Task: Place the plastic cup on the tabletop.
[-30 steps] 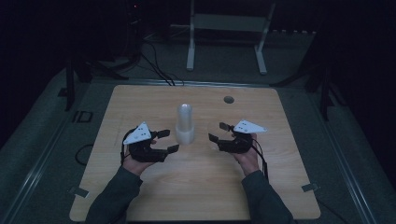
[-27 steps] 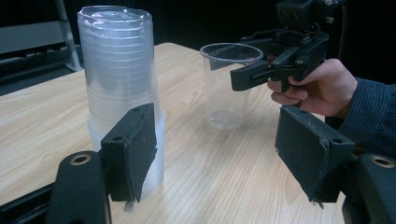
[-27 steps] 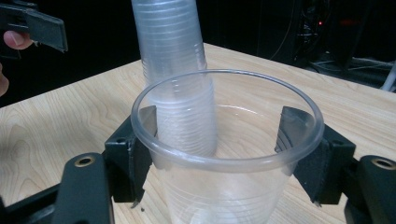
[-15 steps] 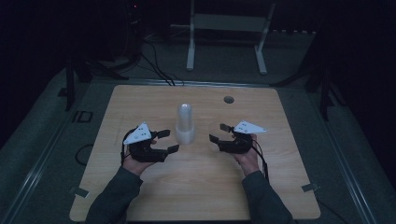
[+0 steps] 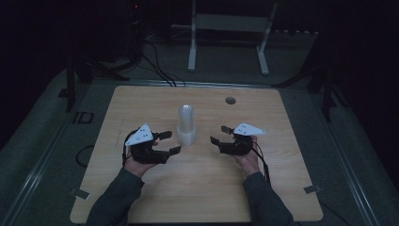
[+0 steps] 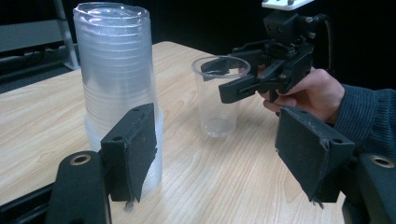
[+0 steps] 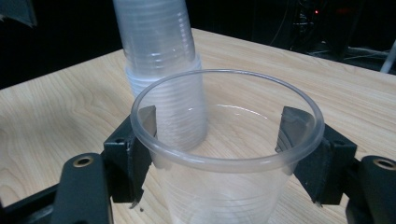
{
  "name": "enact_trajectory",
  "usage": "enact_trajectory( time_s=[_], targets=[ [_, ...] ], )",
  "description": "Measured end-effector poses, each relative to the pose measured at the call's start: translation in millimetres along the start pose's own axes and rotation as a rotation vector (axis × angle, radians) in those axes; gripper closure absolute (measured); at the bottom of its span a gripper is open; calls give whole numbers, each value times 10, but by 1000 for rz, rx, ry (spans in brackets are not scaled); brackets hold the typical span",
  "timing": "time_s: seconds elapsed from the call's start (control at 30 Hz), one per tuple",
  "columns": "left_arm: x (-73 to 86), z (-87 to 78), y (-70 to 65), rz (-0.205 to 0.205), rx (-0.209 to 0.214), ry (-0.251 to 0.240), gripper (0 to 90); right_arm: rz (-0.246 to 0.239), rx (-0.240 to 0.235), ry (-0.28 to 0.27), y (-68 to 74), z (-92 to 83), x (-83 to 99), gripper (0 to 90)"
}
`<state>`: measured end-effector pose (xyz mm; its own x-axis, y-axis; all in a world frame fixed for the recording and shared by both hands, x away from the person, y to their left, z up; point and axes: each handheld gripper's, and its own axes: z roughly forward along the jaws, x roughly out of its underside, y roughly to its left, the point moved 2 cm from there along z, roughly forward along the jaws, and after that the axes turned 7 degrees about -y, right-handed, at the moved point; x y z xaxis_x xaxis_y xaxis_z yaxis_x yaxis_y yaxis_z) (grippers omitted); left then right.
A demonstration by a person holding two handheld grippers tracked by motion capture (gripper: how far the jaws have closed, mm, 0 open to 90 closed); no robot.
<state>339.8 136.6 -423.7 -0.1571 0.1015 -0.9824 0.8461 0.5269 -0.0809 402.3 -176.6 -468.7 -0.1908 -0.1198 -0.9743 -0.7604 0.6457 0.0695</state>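
Plenty of bare wood on the table [image 5: 141,197] around both hands, and everything sat well in from the edges. The stack of cups [image 5: 186,124] stood mid-table between the grippers, just ahead of the left gripper [image 5: 168,142], whose jaws gaped with nothing in them. The right gripper [image 5: 219,135] had its jaws clamped on a single clear cup [image 7: 224,154] standing on the table right beside the stack.

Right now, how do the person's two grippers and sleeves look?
Both the left gripper and the right gripper have black bodies and flat black jaws with dark padded faces. Each carries a pale three-cornered plate on top, and a dark cable trails from each. The person wears dark, ribbed long sleeves.
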Motion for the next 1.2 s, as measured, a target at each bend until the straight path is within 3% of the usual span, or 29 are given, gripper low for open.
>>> enact_trajectory(
  time_s=[0.8,1.2],
  targets=[
    [0,-2,2,-1,0,-1,291,-36,19,42,13,64,120,282],
    [0,-2,1,0,1,0,290,-30,21,52,23,25,180,269]
  ],
)
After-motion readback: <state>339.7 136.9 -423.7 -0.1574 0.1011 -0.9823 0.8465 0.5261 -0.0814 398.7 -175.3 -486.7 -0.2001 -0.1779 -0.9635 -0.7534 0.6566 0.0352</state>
